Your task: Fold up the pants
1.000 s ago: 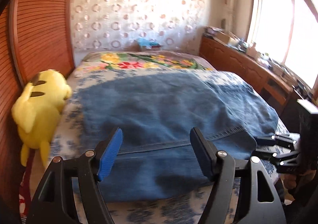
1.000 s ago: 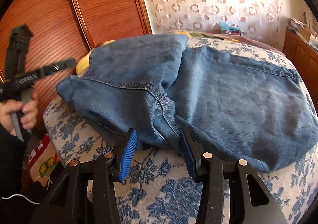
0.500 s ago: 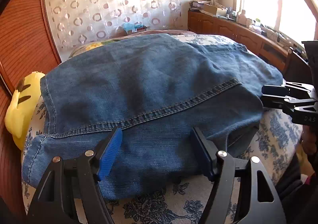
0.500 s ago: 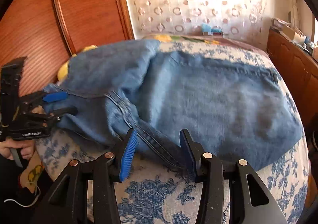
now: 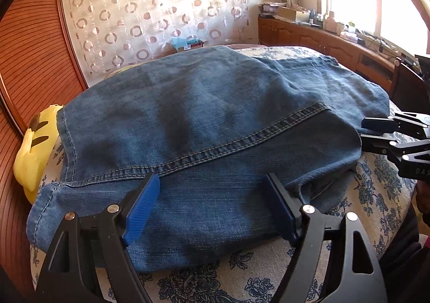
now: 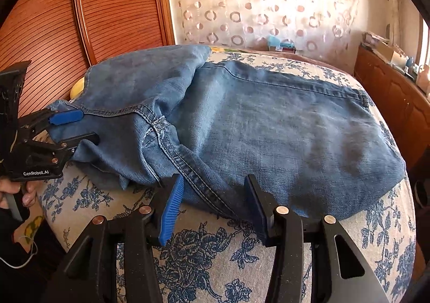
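Observation:
Blue jeans (image 5: 204, 120) lie folded across the bed, thick seam facing me. In the left wrist view my left gripper (image 5: 211, 207) hovers low over their near edge, jaws wide and opening, denim beneath and between the fingers, not pinched. The right wrist view shows the left gripper (image 6: 74, 128) straddling the jeans' left corner. My right gripper (image 6: 215, 207) is at the front edge of the jeans (image 6: 268, 125), jaws opening a little, the stitched seam running between the pads without being pressed. The right gripper (image 5: 376, 132) also shows beside the jeans' right end.
The bed cover (image 6: 215, 262) is white with blue flowers. A yellow plush toy (image 5: 33, 147) is wedged between the bed and a ribbed wooden panel (image 5: 29, 47). A cluttered wooden cabinet (image 5: 322, 36) runs along the window side. A hand (image 6: 27, 195) grips the left handle.
The left gripper came down from beside the wooden panel to the jeans' left corner and its jaws widened. The right gripper stayed at the front edge, jaws slightly wider.

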Tool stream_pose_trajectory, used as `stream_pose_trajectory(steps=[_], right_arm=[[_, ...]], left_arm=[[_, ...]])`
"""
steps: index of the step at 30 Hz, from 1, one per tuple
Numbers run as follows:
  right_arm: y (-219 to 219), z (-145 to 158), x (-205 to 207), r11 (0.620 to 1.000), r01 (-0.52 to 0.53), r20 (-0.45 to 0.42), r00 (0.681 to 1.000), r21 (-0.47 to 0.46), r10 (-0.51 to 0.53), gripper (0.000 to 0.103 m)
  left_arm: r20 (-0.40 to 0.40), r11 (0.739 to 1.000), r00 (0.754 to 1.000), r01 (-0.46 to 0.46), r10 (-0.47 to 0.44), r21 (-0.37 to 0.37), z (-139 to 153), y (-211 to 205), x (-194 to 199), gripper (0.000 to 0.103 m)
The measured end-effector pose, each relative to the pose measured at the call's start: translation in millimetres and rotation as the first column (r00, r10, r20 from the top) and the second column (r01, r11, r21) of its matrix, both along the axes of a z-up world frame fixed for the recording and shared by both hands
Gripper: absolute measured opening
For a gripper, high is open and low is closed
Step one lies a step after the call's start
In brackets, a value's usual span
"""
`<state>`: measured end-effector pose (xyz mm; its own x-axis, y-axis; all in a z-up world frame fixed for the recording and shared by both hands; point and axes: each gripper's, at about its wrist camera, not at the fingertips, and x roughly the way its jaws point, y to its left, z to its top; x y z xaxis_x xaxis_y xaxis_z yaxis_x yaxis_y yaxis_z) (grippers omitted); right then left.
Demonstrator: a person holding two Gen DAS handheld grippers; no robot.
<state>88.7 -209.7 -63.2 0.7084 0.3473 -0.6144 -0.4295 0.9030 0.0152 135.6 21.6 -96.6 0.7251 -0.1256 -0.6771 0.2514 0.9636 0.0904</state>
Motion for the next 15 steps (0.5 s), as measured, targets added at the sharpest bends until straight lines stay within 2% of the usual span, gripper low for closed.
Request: stream_pose_trajectory(steps=[2,7,9,13,15], right_arm=[[-2.4,-1.2,-2.4,1.000,0.005,0.005,1.000,-0.007,-0.005,0.055],[-10.0,-1.5,-8.9,1.000,0.010,-0.009,1.000,-0.025,-0.010,0.072],[-14.4,-0.5,-14.6,0.999,0.009,-0.010,1.000,-0.035,-0.010,0.072],[-32.0,8.3,-26.3,1.000,0.008,-0.007,1.000,0.003,-0.008,0.072],[-44.1,14.4,-32.4,0.999,0.047,0.019,0.999,-0.003,-0.047,0.072]], left_arm=[[0.001,1.000,1.000,-0.010,0.010,0.007,-0.9,-2.1,-1.7,0.079],[-0.007,0.999,0.999,-0.033,0.032,-0.010,0.3,-3.0,-3.7,0.079],[-0.011,0.999,0.999,-0.039,0.039,-0.021,2.2,-2.6,-3.7,0.079],[-0.026,0.997,0.999,-0.029,0.027,-0.078,9.6,-3.5,-6.3,0.079],[-0.031,0.994,0.999,-0.016,0.013,-0.109,13.0,-5.3,-7.0,0.079]])
